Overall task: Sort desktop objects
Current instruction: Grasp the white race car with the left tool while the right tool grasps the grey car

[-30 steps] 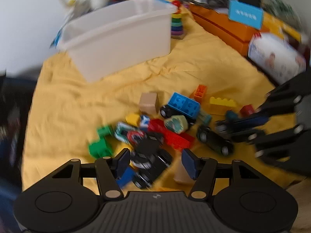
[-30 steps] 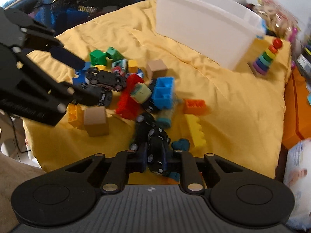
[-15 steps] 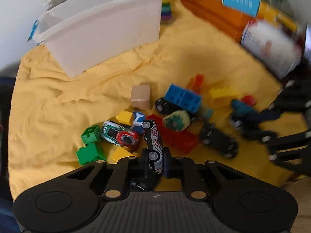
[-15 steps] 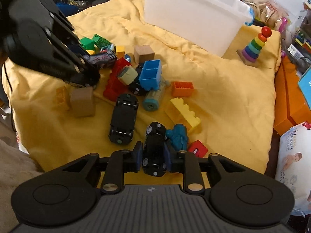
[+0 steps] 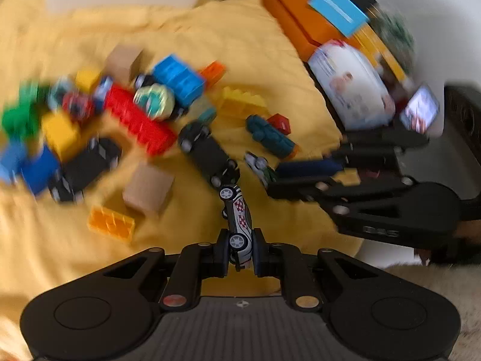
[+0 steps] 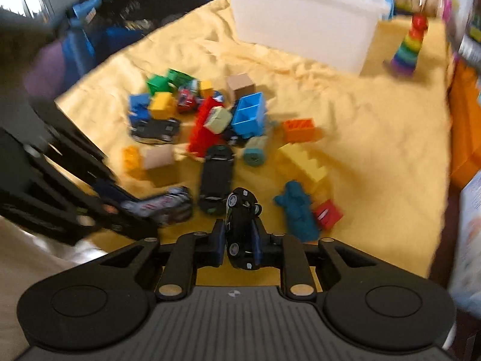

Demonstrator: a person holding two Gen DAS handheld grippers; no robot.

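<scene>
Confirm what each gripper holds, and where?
Left gripper: silver toy car, gripped at its rear sides. Right gripper: black toy car, also by its sides.

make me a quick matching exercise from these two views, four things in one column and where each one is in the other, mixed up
Things:
1. silver toy car
2. black toy car
3. white bin
4. rainbow ring stacker

Places:
A. at the far end of the yellow cloth, beyond the pile of blocks
B. clamped in the left gripper
C. standing just right of the bin, in the right wrist view
D. between the fingers of the right gripper, whose jaws are closing

Pairs: 1-B, 2-D, 3-A, 4-C
</scene>
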